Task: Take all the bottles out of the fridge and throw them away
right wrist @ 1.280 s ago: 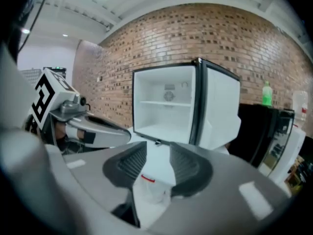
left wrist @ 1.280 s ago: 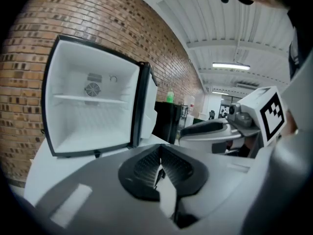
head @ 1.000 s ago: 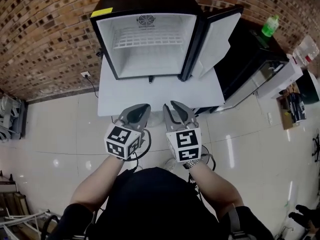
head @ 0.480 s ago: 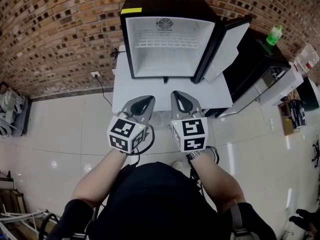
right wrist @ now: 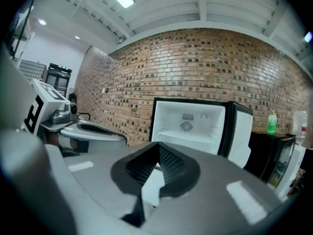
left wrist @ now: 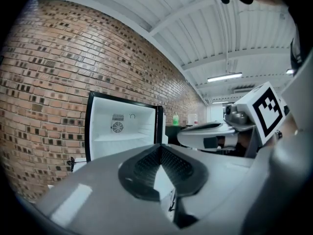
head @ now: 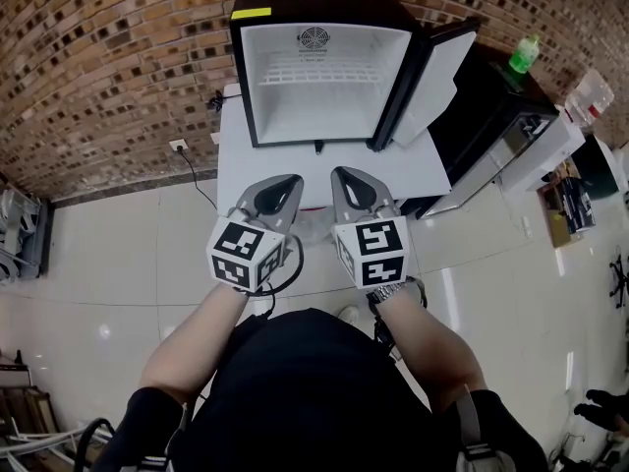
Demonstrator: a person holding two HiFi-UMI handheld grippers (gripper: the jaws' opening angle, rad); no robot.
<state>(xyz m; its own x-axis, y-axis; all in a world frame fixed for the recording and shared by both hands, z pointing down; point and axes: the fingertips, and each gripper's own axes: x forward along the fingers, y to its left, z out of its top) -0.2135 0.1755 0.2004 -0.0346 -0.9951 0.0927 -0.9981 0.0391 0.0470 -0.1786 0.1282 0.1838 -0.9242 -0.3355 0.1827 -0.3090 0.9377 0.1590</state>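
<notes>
The small black fridge [head: 319, 62] stands open on a white table [head: 246, 180], its door [head: 432, 77] swung out to the right. Its white inside holds a wire shelf [head: 319, 69], and I see no bottle in it. A green bottle [head: 523, 55] stands on the black cabinet [head: 482, 106] to the right of the fridge; it also shows as a green bottle [right wrist: 272, 122] in the right gripper view. My left gripper [head: 283, 187] and right gripper [head: 344, 179] hang side by side before the table's front edge. Both are shut and hold nothing.
A brick wall [head: 118, 57] runs behind the fridge, with a socket and cable [head: 177, 150] low on the left. White glossy floor tiles [head: 108, 264] surround the table. Clutter and a clear container [head: 590, 96] stand at the far right.
The head view has swung a little, so the fridge sits further right and slightly higher than a second ago. Both grippers keep their place side by side before the table.
</notes>
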